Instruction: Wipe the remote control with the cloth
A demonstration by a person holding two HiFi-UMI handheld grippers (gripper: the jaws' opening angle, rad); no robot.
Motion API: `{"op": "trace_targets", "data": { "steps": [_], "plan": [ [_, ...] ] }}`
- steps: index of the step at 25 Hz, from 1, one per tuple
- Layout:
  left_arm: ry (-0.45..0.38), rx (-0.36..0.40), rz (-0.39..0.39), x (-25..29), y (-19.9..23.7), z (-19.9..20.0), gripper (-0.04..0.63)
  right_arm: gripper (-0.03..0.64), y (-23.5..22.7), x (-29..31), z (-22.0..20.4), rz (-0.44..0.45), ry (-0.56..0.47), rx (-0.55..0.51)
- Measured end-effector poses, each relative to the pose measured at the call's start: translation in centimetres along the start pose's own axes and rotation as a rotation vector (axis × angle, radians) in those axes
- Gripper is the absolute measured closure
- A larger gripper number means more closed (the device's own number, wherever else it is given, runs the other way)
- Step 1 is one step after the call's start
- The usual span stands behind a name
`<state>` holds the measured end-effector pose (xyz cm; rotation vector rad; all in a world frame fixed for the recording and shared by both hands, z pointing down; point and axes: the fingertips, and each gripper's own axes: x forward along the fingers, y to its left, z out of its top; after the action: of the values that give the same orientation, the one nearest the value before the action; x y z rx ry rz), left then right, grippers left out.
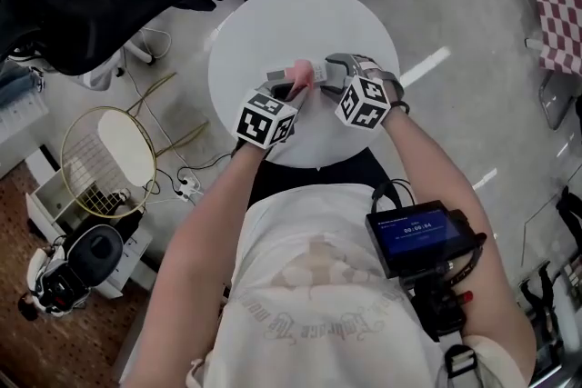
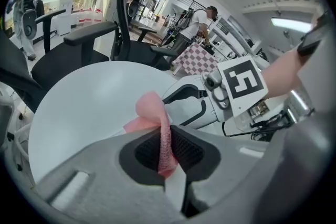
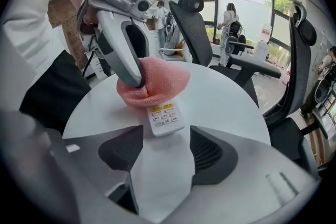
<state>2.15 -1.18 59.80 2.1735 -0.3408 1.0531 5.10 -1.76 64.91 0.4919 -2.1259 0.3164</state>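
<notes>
A white remote control (image 3: 165, 118) with yellow and grey buttons lies on the round white table (image 3: 226, 97); its far end is hidden under a pink cloth (image 3: 155, 83). My left gripper (image 2: 167, 150) is shut on that cloth (image 2: 160, 128) and presses it down onto the remote. In the head view the cloth (image 1: 300, 74) shows between both grippers, with the remote's end (image 1: 277, 75) poking out left. My right gripper (image 3: 165, 150) stands open just short of the remote's near end, nothing between its pads. In the head view it (image 1: 335, 73) sits right of the cloth.
Black office chairs (image 3: 294, 81) ring the table's far side. A wire-frame stool (image 1: 109, 159) and cables lie on the floor at the left. A checked cloth (image 1: 559, 4) hangs at the far right. A phone rig (image 1: 420, 236) hangs at my chest.
</notes>
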Motion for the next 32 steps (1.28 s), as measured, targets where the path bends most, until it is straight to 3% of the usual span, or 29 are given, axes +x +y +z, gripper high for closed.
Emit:
{"op": "trace_targets", "data": {
  "steps": [6, 10, 19, 25, 32],
  "plan": [
    [0.037, 0.012, -0.007, 1.1, -0.1, 0.2, 0.563, 0.337, -0.2, 0.5, 0.6, 0.032, -0.021, -0.061],
    [0.047, 0.023, -0.008, 1.8, -0.1, 0.7, 0.563, 0.395, 0.3, 1.0, 1.1, 0.058, -0.024, -0.113],
    [0.077, 0.035, -0.034, 3.8, -0.3, 2.6, 0.563, 0.397, 0.8, 1.3, 1.6, 0.035, -0.033, -0.103],
    [0.121, -0.039, -0.051, 4.8, 0.1, 1.9, 0.566, 0.402, 1.1, 1.6, 1.4, 0.036, -0.014, -0.091],
    [0.090, -0.064, 0.021, 4.2, 1.6, 1.7, 0.568, 0.403, 0.8, 1.5, 0.9, 0.030, -0.008, -0.065]
  ]
}}
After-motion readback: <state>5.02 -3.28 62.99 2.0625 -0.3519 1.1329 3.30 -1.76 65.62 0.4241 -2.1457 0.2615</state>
